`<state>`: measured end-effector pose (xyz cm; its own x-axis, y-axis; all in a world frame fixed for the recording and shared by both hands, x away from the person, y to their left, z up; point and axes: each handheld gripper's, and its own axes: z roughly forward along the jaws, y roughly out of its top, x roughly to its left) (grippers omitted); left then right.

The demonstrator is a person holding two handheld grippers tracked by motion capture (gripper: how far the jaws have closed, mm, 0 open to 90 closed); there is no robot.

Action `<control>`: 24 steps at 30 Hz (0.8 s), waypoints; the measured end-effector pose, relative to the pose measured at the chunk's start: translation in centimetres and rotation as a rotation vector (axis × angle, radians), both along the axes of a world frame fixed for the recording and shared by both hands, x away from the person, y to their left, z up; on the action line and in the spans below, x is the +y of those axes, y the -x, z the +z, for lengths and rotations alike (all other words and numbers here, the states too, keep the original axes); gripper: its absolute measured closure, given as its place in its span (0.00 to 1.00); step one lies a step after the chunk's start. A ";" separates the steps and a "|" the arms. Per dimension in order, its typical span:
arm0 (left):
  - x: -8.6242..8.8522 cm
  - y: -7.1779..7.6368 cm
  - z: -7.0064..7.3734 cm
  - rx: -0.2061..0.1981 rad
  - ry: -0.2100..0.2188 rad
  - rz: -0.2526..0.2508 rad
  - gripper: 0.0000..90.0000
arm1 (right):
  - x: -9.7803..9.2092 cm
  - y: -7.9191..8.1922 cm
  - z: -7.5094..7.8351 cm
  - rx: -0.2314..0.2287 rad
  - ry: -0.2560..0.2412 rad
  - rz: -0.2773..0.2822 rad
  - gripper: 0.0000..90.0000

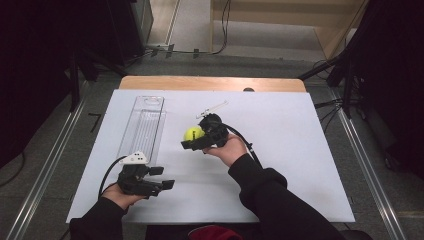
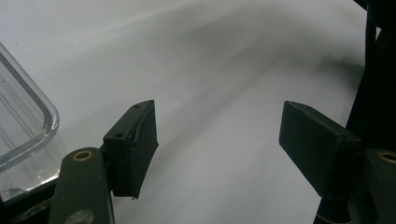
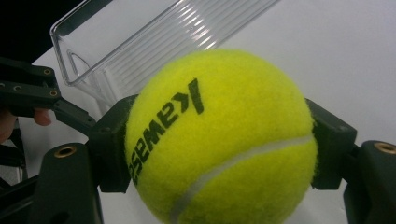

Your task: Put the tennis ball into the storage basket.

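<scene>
tennis ball clamped across its middle in right gripper, above white table, near clear tray. likely light, springy, fuzzy: good grip. left gripper wide, empty.

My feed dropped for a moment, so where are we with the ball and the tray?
Done: the ball is picked up, clamped between the right gripper jaws, above the table beside the tray. In hand: that carry; the left gripper sits open with nothing between its jaws, near the tray's near end. Left, probably: placing the ball in the tray, which looks empty.
</scene>
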<state>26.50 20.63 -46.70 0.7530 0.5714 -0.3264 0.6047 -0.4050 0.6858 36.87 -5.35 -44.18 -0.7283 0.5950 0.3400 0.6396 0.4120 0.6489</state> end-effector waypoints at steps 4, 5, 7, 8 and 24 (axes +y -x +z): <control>0.0 0.0 0.0 -0.001 0.000 -0.001 0.32 | 0.4 -0.2 0.1 -0.001 0.005 -0.002 0.26; 0.0 0.0 0.0 0.000 0.000 -0.001 0.32 | 0.5 -0.3 0.1 -0.002 0.001 0.000 0.26; 0.0 0.0 0.0 -0.001 0.000 -0.002 0.32 | 0.7 -0.4 0.3 0.001 0.003 -0.001 0.26; 0.0 0.0 0.0 -0.001 0.000 -0.001 0.32 | 0.8 -0.5 0.3 -0.008 -0.001 0.000 0.26; 0.1 0.0 0.0 -0.003 0.000 -0.001 0.32 | 2.4 -1.6 0.9 -0.014 -0.003 -0.002 0.26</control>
